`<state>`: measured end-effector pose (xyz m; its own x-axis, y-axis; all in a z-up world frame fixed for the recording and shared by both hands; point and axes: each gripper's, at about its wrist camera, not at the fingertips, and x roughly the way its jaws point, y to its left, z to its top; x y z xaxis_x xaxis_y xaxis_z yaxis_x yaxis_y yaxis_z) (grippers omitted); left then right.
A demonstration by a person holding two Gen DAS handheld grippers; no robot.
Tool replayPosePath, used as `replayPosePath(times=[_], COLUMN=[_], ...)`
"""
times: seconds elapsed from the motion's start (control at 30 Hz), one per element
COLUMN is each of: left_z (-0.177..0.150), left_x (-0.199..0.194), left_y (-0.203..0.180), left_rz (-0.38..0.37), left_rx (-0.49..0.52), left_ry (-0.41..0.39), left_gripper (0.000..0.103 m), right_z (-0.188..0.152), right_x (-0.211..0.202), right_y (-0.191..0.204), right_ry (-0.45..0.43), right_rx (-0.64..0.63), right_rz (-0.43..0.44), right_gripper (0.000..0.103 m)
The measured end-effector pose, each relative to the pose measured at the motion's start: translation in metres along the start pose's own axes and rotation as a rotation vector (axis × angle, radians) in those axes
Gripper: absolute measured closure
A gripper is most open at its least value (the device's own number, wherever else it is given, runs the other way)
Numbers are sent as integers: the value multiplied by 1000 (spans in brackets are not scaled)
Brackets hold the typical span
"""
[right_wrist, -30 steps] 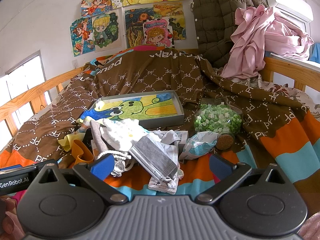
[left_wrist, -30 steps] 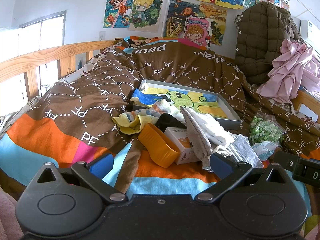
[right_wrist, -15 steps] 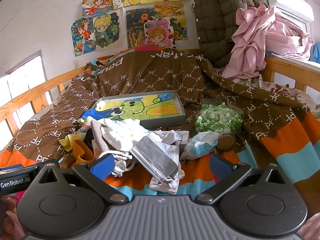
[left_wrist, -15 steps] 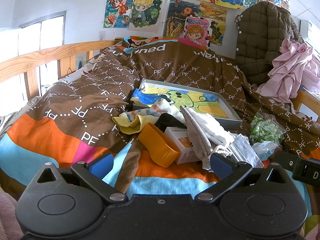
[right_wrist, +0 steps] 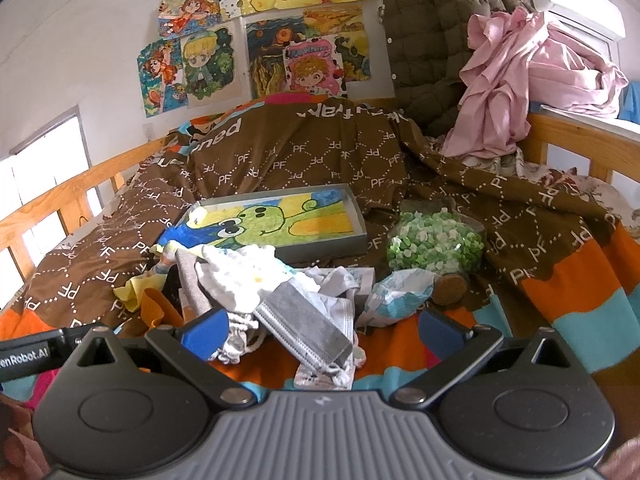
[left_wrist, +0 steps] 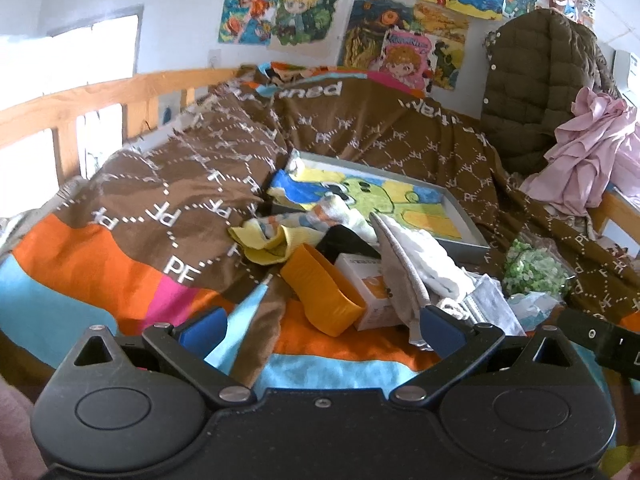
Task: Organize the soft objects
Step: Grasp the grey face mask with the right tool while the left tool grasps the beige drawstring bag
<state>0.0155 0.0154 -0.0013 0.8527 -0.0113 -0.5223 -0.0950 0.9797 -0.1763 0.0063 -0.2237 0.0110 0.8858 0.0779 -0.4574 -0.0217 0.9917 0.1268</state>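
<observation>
I hold both claws low and level over the bed, pointing toward the wall end. My left gripper (left_wrist: 322, 326) is spread wide and holds nothing; the orange silicone pouch (left_wrist: 326, 298) lies just ahead between its fingers, with the yellow cloth (left_wrist: 266, 240) beyond and the white garment (left_wrist: 424, 256) ahead to the right. My right gripper (right_wrist: 322, 326) is equally wide and empty; the grey face mask (right_wrist: 306, 322) lies just ahead between its fingers. The picture tray (right_wrist: 362, 226) lies further ahead, on the brown blanket (right_wrist: 320, 156).
</observation>
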Motion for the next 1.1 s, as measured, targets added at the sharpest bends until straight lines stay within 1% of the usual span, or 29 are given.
replayPosePath(times=[0.13, 0.23, 0.3, 0.5, 0.6, 0.7, 0.8, 0.9, 1.0, 1.07, 1.1], left_z=[12, 23, 30, 46, 53, 56, 55, 54, 52, 51, 50], left_x=[9, 21, 33, 71, 91, 108, 124, 136, 146, 151, 152], left_y=[1, -2, -6, -14, -18, -20, -21, -17, -15, -12, -10], left_rz=[-59, -104, -142, -254, -290, -328, -358, -395, -416, -426, -433], left_rx=[-6, 14, 39, 90, 125, 152, 133, 91, 65, 45, 31], left_ry=[28, 47, 65, 131, 159, 175, 207, 244, 265, 275, 279], left_gripper=[1, 1, 1, 1, 1, 1, 1, 6, 13, 21, 23], right_z=[9, 13, 15, 13, 10, 6, -3, -9, -12, -11, -10], right_x=[17, 35, 45, 68, 80, 93, 102, 107, 110, 113, 114], right_y=[-4, -2, 2, 19, 23, 26, 33, 39, 42, 41, 40], right_ry=[34, 70, 93, 112, 130, 158, 159, 167, 168, 180, 186], right_rx=[-35, -84, -135, -323, -389, -456, -543, -588, -612, -606, -602], right_rz=[24, 44, 66, 112, 118, 103, 65, 73, 60, 56, 53], right_gripper=[0, 0, 0, 0, 0, 0, 0, 5, 10, 15, 17])
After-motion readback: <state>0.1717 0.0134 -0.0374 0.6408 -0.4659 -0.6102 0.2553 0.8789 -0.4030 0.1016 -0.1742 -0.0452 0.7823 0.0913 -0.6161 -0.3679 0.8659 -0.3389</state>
